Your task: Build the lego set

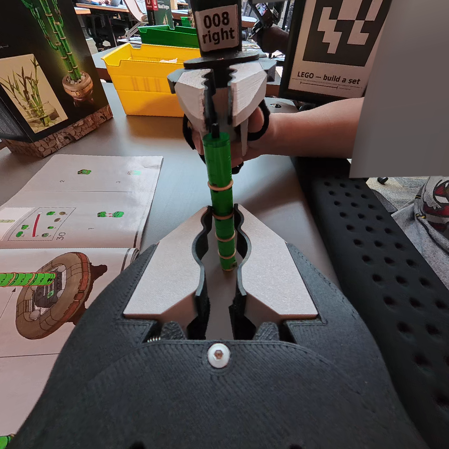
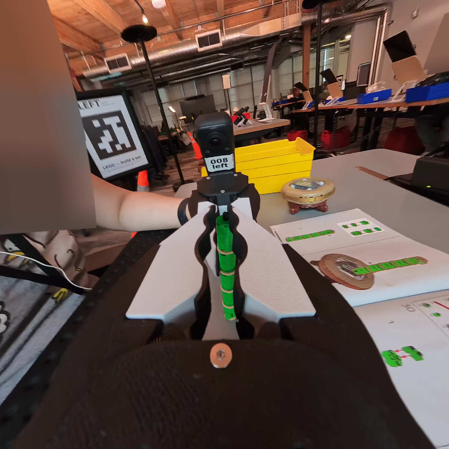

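A green bamboo stalk (image 1: pixel 220 170) with tan rings stands roughly upright over the grey table (image 1: pixel 170 145). My left gripper (image 1: pixel 223 212) is shut on it at its third ring, with the lower end showing between my fingers. My right gripper (image 1: pixel 216 124) comes from above and is shut on the stalk's top, where a black axle sticks out. In the right wrist view my right gripper (image 2: pixel 223 213) holds that top, and the stalk (image 2: pixel 227 279) hangs down behind my fingers. The left gripper's black body (image 2: pixel 222 187) faces me. The round tan pot base (image 2: pixel 307 192) stands apart at the right.
The open instruction booklet (image 1: pixel 85 194) lies left of the stalk and also shows in the right wrist view (image 2: pixel 364 247). The set's box (image 1: pixel 48 73), a yellow bin (image 1: pixel 145 80) and a green bin (image 1: pixel 170 34) stand behind. A framed marker sign (image 1: pixel 328 48) and a black perforated surface (image 1: pixel 376 243) are on the right. Left tips to right tips: about 7 cm. Left tips and right tips are each some 25 cm from the round tan pot base (image 2: pixel 307 192).
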Motion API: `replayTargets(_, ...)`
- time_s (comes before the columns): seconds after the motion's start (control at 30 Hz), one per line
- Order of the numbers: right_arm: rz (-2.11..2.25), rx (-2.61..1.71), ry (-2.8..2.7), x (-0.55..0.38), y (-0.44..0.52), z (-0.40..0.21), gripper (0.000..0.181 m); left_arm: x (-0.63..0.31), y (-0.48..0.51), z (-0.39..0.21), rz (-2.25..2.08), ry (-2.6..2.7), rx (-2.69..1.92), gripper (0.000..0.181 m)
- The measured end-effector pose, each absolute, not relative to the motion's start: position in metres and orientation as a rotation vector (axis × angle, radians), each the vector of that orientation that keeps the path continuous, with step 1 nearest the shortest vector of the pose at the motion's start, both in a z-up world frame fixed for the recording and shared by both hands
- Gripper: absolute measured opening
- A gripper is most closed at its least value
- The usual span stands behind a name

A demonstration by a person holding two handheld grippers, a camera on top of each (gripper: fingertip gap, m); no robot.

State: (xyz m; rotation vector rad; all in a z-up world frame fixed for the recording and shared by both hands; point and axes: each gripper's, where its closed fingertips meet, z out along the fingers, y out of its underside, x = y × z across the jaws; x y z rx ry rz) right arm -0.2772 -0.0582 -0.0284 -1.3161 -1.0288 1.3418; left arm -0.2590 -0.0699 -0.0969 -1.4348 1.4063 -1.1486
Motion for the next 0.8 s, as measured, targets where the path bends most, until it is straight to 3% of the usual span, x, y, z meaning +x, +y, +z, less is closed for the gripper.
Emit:
replayTargets(0.27,1.325,-1.278,-1.044,-0.279,-0.062,-0.026,0.015,-0.259,-0.072,-0.097,-1.143,1.424,-1.413,0.017)
replayTargets(0.5,1.304,-1.295,-1.077,-0.281,-0.063,-0.032,0.004,-0.259,-0.073,-0.097,-1.152,1.43,-1.407,0.017)
replayTargets(0.8,1.272,-1.263,-1.143,-0.283,-0.07,-0.034,0.005,-0.26,-0.077,-0.097,-1.192,1.44,-1.403,0.017)
